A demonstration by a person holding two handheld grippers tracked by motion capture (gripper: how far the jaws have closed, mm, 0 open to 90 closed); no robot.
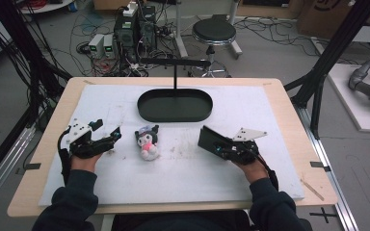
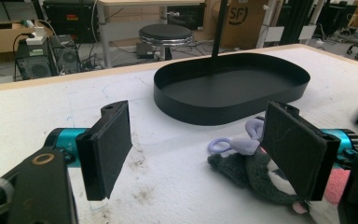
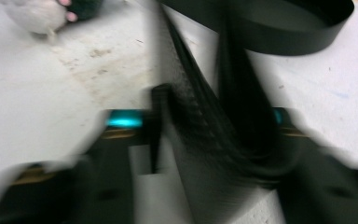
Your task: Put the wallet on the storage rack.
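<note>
One plush toy (image 1: 148,142) lies lengthwise, head toward tray (image 1: 175,115).

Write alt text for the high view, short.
A small plush toy lies on a white mat between two handheld grippers: the left gripper open beside it, the right gripper farther off. Behind stands a black oval tray with an upright post.

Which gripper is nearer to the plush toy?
Left. The left gripper sits just beside the plush toy; the right gripper is farther off on its other side.
</note>
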